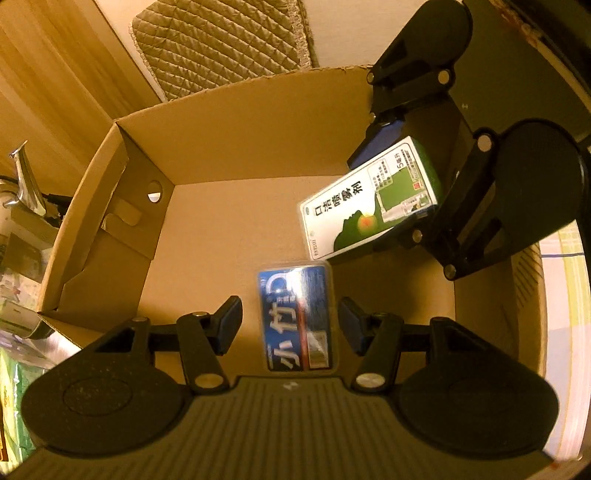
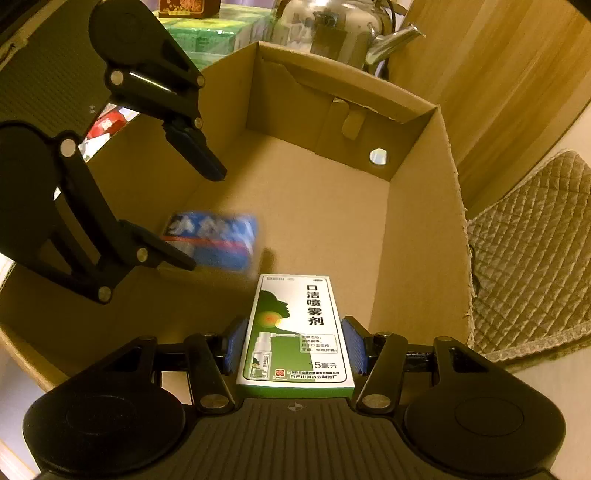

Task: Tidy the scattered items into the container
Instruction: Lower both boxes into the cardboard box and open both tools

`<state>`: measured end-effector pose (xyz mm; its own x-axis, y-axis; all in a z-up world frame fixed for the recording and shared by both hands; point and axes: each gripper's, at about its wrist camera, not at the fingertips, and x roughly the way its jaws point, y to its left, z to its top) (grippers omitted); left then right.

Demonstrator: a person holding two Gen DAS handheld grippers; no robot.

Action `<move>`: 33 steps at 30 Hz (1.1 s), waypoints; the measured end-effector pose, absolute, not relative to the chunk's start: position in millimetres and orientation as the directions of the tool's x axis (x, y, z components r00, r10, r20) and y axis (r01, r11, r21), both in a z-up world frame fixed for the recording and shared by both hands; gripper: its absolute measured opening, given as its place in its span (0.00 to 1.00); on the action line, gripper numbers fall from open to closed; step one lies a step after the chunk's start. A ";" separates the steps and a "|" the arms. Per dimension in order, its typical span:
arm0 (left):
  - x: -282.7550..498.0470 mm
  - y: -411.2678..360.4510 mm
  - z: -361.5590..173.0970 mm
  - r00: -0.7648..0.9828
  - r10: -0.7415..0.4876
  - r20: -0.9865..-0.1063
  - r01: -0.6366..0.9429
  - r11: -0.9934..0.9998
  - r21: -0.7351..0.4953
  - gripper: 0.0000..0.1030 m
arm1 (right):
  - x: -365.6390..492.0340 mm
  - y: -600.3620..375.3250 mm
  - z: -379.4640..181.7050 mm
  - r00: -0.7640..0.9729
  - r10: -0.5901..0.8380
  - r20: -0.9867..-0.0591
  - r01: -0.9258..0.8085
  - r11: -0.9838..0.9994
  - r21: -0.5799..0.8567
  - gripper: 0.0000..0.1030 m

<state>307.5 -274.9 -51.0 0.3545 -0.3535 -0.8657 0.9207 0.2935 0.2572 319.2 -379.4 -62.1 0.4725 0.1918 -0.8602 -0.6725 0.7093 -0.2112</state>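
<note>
Left wrist view: the left gripper [image 1: 290, 325] is over the cardboard box [image 1: 236, 122], its jaws released. A blue pack [image 1: 295, 319] shows between them, blurred, inside the box; whether it touches the bottom I cannot tell. At the upper right, the right gripper [image 1: 391, 192] holds a green-white carton [image 1: 369, 203] over the box.

Right wrist view: the right gripper's [image 2: 295, 345] jaws are clenched on the carton [image 2: 295, 332], above the box [image 2: 417, 236]. The blue pack [image 2: 214, 238] is blurred beside the left gripper [image 2: 199, 218]. A kettle [image 2: 347, 29] stands behind the box.

Home: kettle [image 2: 332, 29], quilted cushion [image 1: 221, 44]
</note>
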 end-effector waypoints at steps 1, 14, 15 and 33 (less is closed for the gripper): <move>307.5 -274.0 -50.0 0.358 -0.356 -0.863 0.919 0.300 0.257 0.52 | 318.4 -379.8 -61.7 0.472 0.191 -0.861 -0.672 0.709 -0.211 0.51; 300.1 -257.9 -23.0 0.409 -0.403 -0.818 0.889 0.377 0.259 0.52 | 311.1 -379.5 -51.3 0.483 0.217 -0.848 -0.669 0.716 -0.198 0.70; 299.1 -256.1 -20.3 0.413 -0.408 -0.814 0.887 0.384 0.257 0.52 | 309.8 -379.9 -49.3 0.486 0.218 -0.846 -0.667 0.718 -0.198 0.71; 237.2 -218.2 37.8 0.499 -0.430 -0.752 0.835 0.472 0.284 0.56 | 249.8 -376.6 12.3 0.548 0.267 -0.792 -0.650 0.733 -0.203 0.71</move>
<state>237.2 -218.2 37.8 0.4992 -0.4301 -0.7522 0.8345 0.4722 0.2838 249.8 -376.6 12.3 0.5483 0.2672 -0.7924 -0.6498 0.7327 -0.2026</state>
